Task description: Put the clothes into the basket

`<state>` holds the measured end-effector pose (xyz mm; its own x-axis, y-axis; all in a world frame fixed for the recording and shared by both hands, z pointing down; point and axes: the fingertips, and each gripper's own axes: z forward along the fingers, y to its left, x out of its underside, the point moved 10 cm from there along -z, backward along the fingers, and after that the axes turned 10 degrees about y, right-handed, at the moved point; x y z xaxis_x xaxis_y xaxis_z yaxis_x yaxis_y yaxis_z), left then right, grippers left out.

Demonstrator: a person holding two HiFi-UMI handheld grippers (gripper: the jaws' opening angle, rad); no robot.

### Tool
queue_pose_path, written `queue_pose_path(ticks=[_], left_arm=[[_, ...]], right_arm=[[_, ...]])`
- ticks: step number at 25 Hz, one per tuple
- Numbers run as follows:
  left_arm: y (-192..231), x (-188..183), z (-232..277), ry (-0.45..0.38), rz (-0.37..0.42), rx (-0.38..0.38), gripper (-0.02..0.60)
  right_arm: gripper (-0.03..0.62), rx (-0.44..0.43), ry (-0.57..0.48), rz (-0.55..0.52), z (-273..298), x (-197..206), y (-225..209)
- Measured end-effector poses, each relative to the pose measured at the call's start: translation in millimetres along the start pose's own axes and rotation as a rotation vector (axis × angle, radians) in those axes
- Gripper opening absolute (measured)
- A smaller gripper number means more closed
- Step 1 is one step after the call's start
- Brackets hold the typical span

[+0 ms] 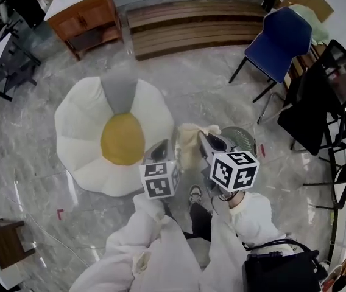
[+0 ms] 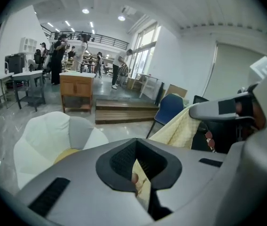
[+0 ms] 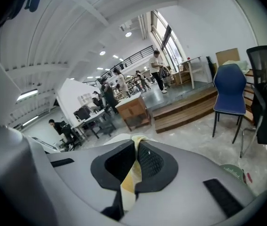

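While the pale yellow garment hung stretched between the two grippers, above the marble floor and not yet in the basket, each gripper pinched one edge of it. The left gripper had its jaws pressed together on a fold of the cloth, and the right gripper likewise clamped a thin strip of it between its pads. Just beside the right gripper, to its right in the head view, stood a round grey-green container, apparently the basket. The step in hand looked like the carry. The next move would call for bringing both grippers over the rim, then parting the jaws so the cloth drops inside. I counted one garment, one basket and two grippers. Farther off were one flower-shaped white cushion and one blue chair.
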<state>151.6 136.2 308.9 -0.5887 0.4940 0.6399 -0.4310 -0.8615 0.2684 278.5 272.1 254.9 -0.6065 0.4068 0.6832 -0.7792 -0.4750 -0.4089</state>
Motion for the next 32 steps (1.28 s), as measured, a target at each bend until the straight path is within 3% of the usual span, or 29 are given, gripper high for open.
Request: queue_pose_path(ticks=[10,18,32], left_arm=[[-102.0,-10.0,53.8,0.058,0.129,0.103,-0.002],[-175.8,1.6,105.5,0.135,0.197,0.146,-0.002],[-214.9,36.8,201.5,0.233,0.260,0.168,-0.002]], right_arm=[[0.028,0.139,-0.067,0.136,-72.7,15.2,-99.9],[0.028,0.182,-0.088,0.210,-106.1,26.7,-172.4],[0.028,0.271,-0.011,0.353,-70.7,95.1,-281.0]])
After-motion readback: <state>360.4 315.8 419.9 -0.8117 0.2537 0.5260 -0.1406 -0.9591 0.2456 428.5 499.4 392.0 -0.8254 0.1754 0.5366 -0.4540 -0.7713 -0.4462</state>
